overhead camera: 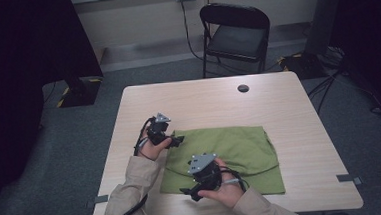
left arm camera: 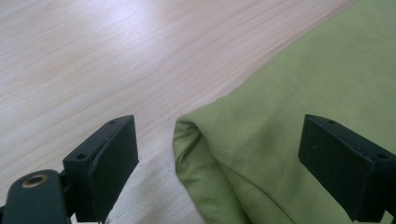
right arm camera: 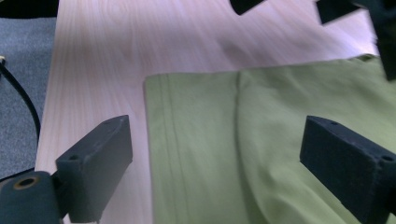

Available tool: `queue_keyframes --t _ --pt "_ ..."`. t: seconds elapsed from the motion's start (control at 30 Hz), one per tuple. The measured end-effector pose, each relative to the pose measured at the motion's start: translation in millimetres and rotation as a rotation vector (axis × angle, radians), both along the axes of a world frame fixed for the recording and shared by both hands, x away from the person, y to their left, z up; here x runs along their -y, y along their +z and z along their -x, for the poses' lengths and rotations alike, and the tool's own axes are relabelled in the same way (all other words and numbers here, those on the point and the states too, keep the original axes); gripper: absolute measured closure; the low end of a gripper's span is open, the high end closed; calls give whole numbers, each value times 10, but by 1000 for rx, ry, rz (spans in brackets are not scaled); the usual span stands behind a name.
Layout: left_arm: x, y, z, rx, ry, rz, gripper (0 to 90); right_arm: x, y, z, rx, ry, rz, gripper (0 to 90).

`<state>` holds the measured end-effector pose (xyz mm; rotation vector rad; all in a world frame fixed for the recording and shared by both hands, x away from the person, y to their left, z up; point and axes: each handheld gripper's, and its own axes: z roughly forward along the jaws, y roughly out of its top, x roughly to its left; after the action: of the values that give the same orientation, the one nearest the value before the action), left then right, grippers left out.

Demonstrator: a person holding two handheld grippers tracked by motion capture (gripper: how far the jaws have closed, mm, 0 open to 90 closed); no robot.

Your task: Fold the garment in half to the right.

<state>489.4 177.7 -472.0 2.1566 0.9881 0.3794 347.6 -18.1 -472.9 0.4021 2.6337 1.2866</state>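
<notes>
Jaws wide, green cloth (overhead camera: 241, 149) lengthwise across table (overhead camera: 203, 99)

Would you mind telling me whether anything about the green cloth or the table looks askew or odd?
Nothing is spilled or damaged. The green cloth lies folded on the table, its layers slightly uneven along the right edge. Both the left gripper and right gripper are open at its left corners.

Your green cloth (left arm camera: 299, 84) soft matt woven fabric with stitched hems, your table (left arm camera: 116, 56) pale wood-grain top with a light sheen, your left gripper (left arm camera: 219, 154) and right gripper (right arm camera: 215, 158) matt black plastic jaws.
</notes>
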Motion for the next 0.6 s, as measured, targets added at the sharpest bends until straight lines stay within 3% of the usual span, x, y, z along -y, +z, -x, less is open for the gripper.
queue_keyframes --t 0.23,0.4,0.6 --pt "-12 -68 -17 -9 -20 -18 131 -311 -75 41 1 24 36 85" --pt "-4 -135 -33 -14 -45 -28 146 -463 -127 35 -9 8 56 100" --pt "-30 -213 -60 -14 -70 3 168 -582 -198 -5 -25 -40 56 112"
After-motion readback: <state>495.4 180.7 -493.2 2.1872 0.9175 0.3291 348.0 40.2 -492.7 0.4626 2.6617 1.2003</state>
